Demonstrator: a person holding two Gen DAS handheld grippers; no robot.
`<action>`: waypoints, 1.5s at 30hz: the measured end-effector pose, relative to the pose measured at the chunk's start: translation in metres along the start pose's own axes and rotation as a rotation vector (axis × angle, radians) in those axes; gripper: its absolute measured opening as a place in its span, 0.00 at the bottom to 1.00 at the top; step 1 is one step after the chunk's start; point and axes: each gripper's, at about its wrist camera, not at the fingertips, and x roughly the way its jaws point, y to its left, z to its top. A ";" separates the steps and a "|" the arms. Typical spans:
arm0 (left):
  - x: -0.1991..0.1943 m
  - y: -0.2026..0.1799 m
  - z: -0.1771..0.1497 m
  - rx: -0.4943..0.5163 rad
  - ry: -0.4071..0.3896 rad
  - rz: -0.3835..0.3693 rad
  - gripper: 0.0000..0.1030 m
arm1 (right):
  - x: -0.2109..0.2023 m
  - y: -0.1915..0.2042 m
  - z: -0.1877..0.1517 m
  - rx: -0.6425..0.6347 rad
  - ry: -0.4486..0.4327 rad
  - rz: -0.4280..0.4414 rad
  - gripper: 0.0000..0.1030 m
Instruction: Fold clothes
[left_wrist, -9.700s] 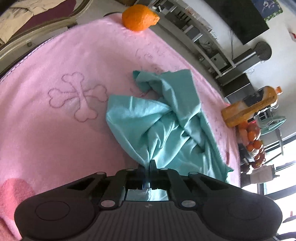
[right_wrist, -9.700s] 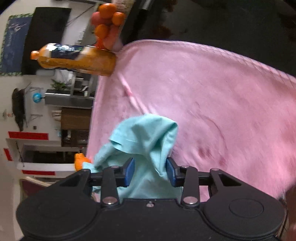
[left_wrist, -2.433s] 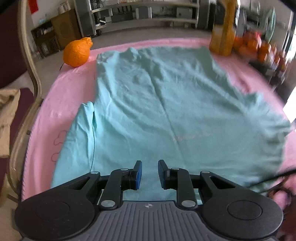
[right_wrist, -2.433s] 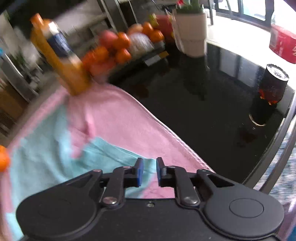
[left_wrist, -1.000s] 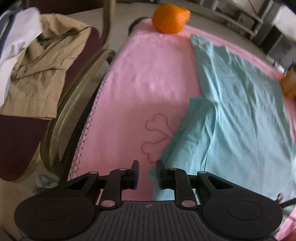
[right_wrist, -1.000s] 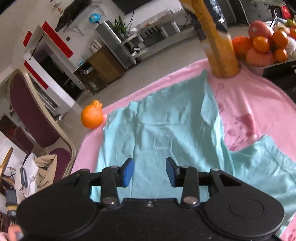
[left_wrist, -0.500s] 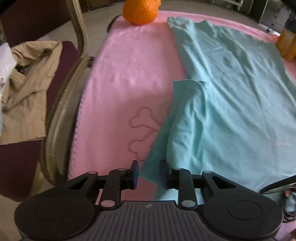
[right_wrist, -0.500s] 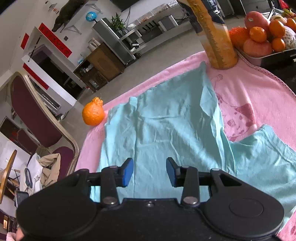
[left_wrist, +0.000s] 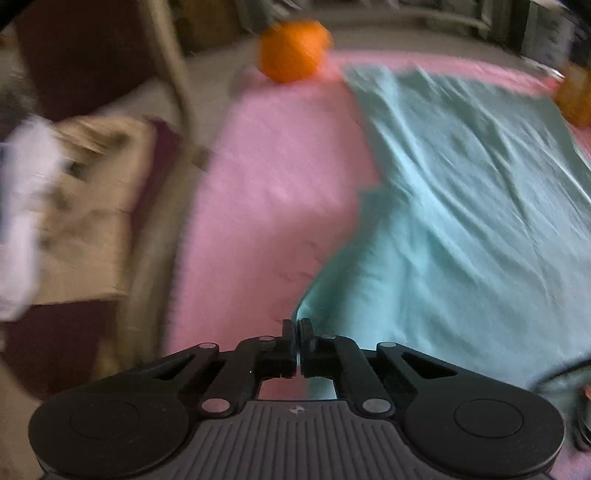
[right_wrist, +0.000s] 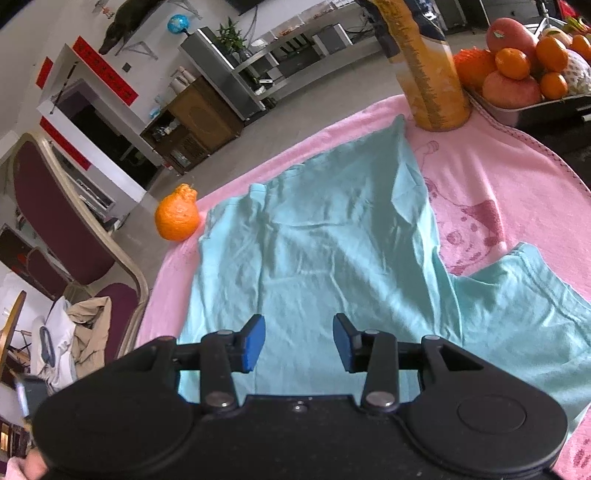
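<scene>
The shirt (right_wrist: 332, 258) lies flat on the pink towel (left_wrist: 277, 184). The left claw (left_wrist: 297, 328) pinches its edge; the right claw (right_wrist: 299, 341) hangs open above. That thin pinch could slip when pulled.

Garment: teal T-shirt (right_wrist: 332, 251), thin fabric, lightly wrinkled
Pose: spread flat, one sleeve (right_wrist: 524, 295) reaching to the right
Place: on pink towel (right_wrist: 498, 177)
Left edge: lifted corner (left_wrist: 306, 299), folded upward
</scene>
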 end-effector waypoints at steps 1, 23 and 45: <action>-0.005 0.004 -0.002 -0.019 -0.027 0.077 0.02 | 0.001 -0.001 0.000 0.002 0.002 -0.013 0.39; -0.004 0.035 0.013 -0.218 -0.084 -0.073 0.19 | 0.002 -0.026 0.001 0.066 0.025 -0.117 0.41; 0.053 0.007 0.049 -0.063 -0.138 -0.021 0.06 | 0.009 -0.024 0.002 0.087 0.064 -0.092 0.41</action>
